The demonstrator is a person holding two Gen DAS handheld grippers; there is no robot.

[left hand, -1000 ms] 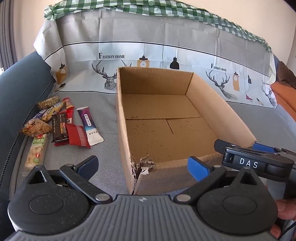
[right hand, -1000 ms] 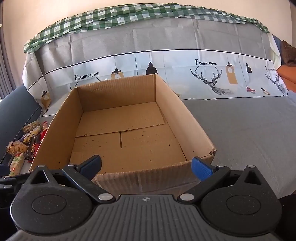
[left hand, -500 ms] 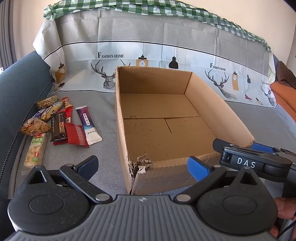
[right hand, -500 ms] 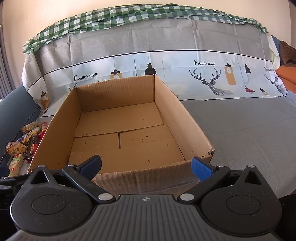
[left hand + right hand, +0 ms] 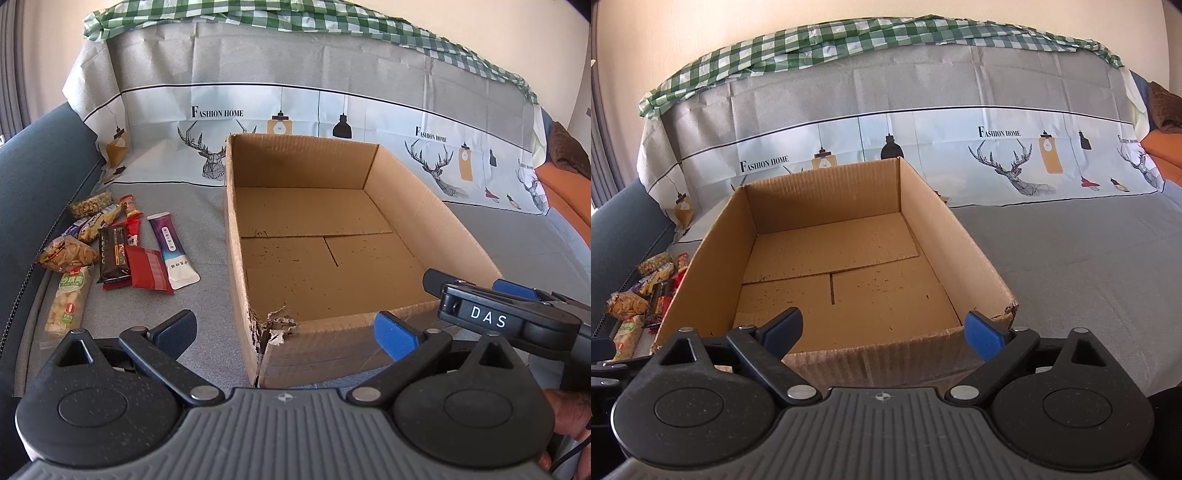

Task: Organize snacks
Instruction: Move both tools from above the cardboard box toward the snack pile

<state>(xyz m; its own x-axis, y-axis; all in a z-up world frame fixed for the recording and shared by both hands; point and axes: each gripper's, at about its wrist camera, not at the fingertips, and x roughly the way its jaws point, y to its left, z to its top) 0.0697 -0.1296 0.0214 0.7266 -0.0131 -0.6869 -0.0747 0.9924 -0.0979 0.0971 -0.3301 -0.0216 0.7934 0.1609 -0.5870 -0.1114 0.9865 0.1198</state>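
Right jaws just started pinching in, everything else sits like a second ago

Black right gripper (image 5: 882, 330) closing on air, left gripper (image 5: 284, 332) wide and empty; open brown cardboard box (image 5: 461, 236) empty, wrapped snack packets (image 5: 118, 251) beside it; grey printed cloth (image 5: 218, 112) reads "FASHION HOME", right gripper's side "DAS".

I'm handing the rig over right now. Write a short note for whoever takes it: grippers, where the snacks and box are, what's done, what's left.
Left gripper: open, nothing between its fingers, hovering at the torn near corner of the cardboard box.
Right gripper: fingers closing a little but wide apart and holding nothing, over the box's near wall.
Snacks: a loose pile of packets on the grey cloth left of the box, including a purple and white sachet and a red packet.
Done: nothing; the box holds no snacks.
Left: move every packet into the box.
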